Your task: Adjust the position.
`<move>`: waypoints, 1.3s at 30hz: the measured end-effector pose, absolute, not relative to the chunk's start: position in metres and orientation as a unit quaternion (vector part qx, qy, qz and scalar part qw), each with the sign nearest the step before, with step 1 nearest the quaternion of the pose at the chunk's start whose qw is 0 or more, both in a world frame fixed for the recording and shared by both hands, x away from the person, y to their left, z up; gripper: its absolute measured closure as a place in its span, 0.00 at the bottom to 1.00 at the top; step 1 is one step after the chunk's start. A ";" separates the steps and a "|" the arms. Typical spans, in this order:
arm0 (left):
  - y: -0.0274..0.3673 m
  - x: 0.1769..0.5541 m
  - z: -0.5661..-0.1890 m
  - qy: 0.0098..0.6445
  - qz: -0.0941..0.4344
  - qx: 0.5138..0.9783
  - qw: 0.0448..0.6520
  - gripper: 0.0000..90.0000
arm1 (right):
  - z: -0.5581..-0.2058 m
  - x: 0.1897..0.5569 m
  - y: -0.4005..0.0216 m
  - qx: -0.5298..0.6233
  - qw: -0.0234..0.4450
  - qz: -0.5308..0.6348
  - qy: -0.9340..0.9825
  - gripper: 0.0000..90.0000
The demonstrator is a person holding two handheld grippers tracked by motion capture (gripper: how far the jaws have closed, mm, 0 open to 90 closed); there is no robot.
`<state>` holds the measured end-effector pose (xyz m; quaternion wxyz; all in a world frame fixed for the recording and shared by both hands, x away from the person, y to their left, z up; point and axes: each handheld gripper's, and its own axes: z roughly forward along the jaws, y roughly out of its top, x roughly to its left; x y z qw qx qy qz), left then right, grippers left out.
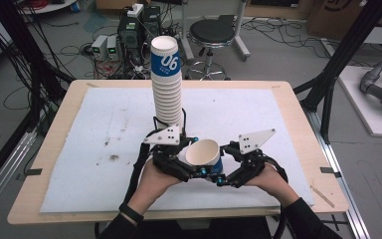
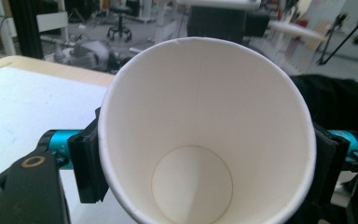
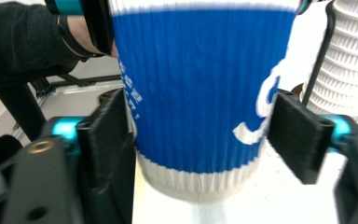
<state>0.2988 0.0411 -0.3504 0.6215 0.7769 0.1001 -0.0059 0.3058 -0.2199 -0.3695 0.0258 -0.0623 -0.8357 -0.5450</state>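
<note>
**A:** So both tongs are on one paper cup [image 1: 205, 155] at once. It's held up off the bench [image 1: 54, 149], tilted, mouth toward the person, just in front of the tall cup stack [image 1: 167, 82]. The left tongs [image 1: 189, 164] pinch it near the rim; in the left gripper view you look straight down inside the cup [image 2: 200, 140] with a black pad against each side. The right tongs [image 1: 224, 172] sit around the blue ribbed sleeve lower down. In the right gripper view the left pad touches the cup [image 3: 196, 93], but the right pad seems to stand a hair off it, so I can't tell if that one is really clamped.

**B:** What's your worry from here?

**A:** My guess: two grips on thin paper. If the hands pull or twist against each other, the wall could buckle or the rim go oval. And if the left lets go while the right isn't tight, the cup slips. The stack [image 3: 354, 60] is also right behind, tall and a bit leaning, so a bump could topple it.

**B:** Hand pose?

**A:** Both forearms come in from the near edge, the left hand [image 1: 154, 179] and right hand [image 1: 268, 177] angled inward, tongs converging on the cup between them.
</note>
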 end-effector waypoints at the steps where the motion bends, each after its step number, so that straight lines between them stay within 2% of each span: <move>1: 0.041 0.299 -0.349 0.098 0.000 0.785 0.612 0.23 | -0.369 0.306 -0.221 -0.062 0.024 -0.544 -0.837 0.24; 8: 0.036 0.295 -0.346 0.090 0.005 0.798 0.596 0.24 | -0.375 0.303 -0.212 -0.066 0.014 -0.535 -0.842 0.24; 12: 0.035 0.294 -0.345 0.083 0.005 0.795 0.601 0.24 | -0.381 0.302 -0.206 -0.060 0.020 -0.537 -0.841 0.32; 17: 0.035 0.293 -0.347 0.090 0.001 0.768 0.634 0.19 | -0.382 0.301 -0.204 -0.063 0.033 -0.560 -0.825 0.32; 23: 0.036 0.293 -0.349 0.096 -0.019 0.738 0.667 0.19 | -0.380 0.301 -0.207 -0.065 0.044 -0.587 -0.806 0.32; 30: 0.036 0.294 -0.350 0.103 -0.026 0.723 0.683 0.21 | -0.380 0.300 -0.205 -0.069 0.044 -0.599 -0.797 0.32; 39: 0.036 0.291 -0.352 0.090 -0.006 0.722 0.686 0.24 | -0.383 0.299 -0.203 -0.071 0.041 -0.603 -0.793 0.30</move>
